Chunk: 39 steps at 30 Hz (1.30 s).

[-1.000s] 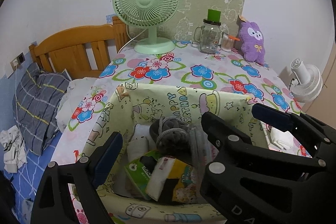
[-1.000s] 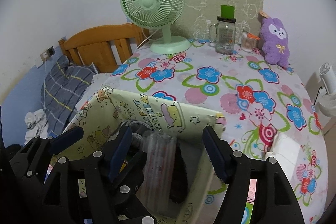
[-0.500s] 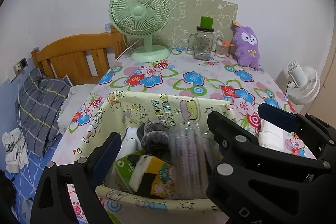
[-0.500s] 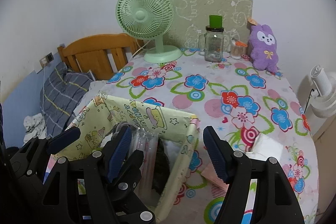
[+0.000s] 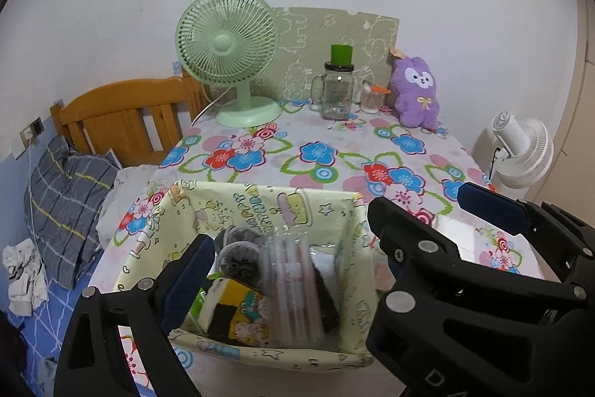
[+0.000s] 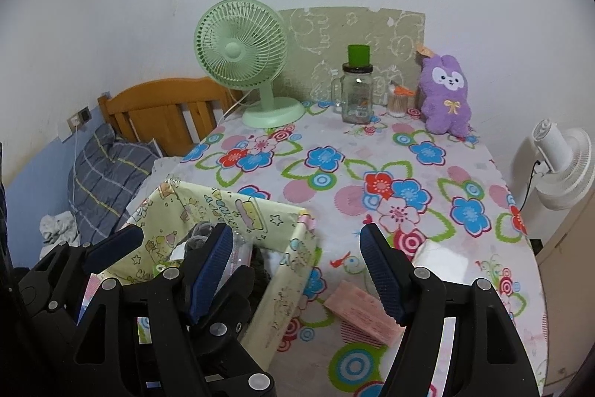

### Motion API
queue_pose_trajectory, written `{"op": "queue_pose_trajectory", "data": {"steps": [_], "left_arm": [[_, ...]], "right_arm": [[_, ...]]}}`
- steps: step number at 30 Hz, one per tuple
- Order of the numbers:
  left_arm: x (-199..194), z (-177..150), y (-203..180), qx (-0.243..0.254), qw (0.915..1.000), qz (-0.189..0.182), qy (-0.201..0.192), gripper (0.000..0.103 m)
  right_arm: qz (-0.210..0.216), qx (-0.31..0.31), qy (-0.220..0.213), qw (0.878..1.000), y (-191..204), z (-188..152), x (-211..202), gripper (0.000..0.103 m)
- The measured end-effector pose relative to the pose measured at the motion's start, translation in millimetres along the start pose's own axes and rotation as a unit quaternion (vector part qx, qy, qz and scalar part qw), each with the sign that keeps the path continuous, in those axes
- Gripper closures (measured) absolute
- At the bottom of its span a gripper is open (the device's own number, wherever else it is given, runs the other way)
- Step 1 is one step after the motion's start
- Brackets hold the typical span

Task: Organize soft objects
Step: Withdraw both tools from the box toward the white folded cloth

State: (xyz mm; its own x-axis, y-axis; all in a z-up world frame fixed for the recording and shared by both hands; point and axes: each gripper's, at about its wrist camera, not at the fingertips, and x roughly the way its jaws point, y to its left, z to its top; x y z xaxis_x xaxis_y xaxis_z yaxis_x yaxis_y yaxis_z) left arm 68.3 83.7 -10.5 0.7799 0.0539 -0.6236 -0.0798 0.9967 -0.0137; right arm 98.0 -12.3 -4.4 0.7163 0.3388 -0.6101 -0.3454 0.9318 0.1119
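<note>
A yellow cartoon-print fabric bin stands at the near left of the flowered table. It holds a dark grey knit item, a yellow-and-black pack and a blurred clear plastic item. My left gripper is open above the bin, touching nothing. My right gripper is open over the bin's right wall and the table, empty. A pink pack and a white pack lie under it. A purple plush bunny sits at the back right.
A green desk fan, a glass jar with a green lid and a small swab tub stand along the back wall. A white fan stands off the table's right edge. A wooden bed head and pillow lie left.
Both grippers have drawn back and upward from the bin, so more of the table shows. The pink pack has come into the right wrist view. Both stay open.
</note>
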Motion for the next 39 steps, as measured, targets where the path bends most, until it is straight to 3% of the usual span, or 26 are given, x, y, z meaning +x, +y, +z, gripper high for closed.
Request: {"op": "queue_pose_trajectory", "data": {"steps": [20, 30, 39], "left_arm": [[-10.6, -4.5, -57.0, 0.014, 0.9996, -0.021, -0.015, 0.004], [-1.7, -18.1, -88.1, 0.033, 0.9983, -0.047, -0.006, 0.0], [12.1, -28.7, -112.1, 0.052, 0.9967, -0.061, 0.013, 0.0]], "right_arm": [[-0.035, 0.029, -0.043, 0.998, -55.3, -14.1, -38.7, 0.016], [-0.051, 0.044, -0.058, 0.996, -84.9, -33.2, -44.5, 0.006], [-0.072, 0.061, -0.048, 0.994, -110.4, -49.6, -39.6, 0.005]]}}
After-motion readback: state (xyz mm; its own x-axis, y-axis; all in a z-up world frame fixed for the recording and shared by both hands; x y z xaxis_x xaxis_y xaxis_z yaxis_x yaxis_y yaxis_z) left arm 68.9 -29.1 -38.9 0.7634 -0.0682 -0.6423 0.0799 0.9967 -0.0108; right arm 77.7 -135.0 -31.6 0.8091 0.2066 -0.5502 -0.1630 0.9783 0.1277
